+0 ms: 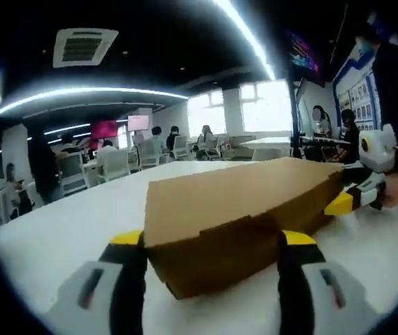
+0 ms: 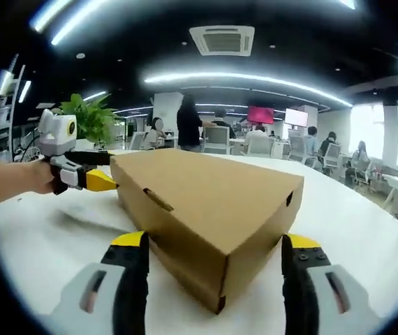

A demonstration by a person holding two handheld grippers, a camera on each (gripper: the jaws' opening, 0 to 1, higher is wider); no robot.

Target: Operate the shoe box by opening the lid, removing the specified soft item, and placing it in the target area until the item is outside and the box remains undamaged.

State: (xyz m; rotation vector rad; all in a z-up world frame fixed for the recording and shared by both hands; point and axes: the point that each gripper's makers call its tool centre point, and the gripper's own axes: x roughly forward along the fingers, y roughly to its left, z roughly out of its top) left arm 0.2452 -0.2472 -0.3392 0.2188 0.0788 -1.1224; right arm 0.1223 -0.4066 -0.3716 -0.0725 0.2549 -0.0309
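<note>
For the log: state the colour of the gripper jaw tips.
Yellow tips on black jaws, clearest in the right gripper view beside the box.

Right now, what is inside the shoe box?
Cannot be seen: the cardboard shoe box sits closed on the white table, its lid down over whatever it holds. The left gripper and right gripper straddle opposite corners, jaws open.

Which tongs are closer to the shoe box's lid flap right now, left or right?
Left. The left tongs straddle the corner of the shoe box just below the lid flap. The right tongs straddle the opposite end corner, away from that flap.
</note>
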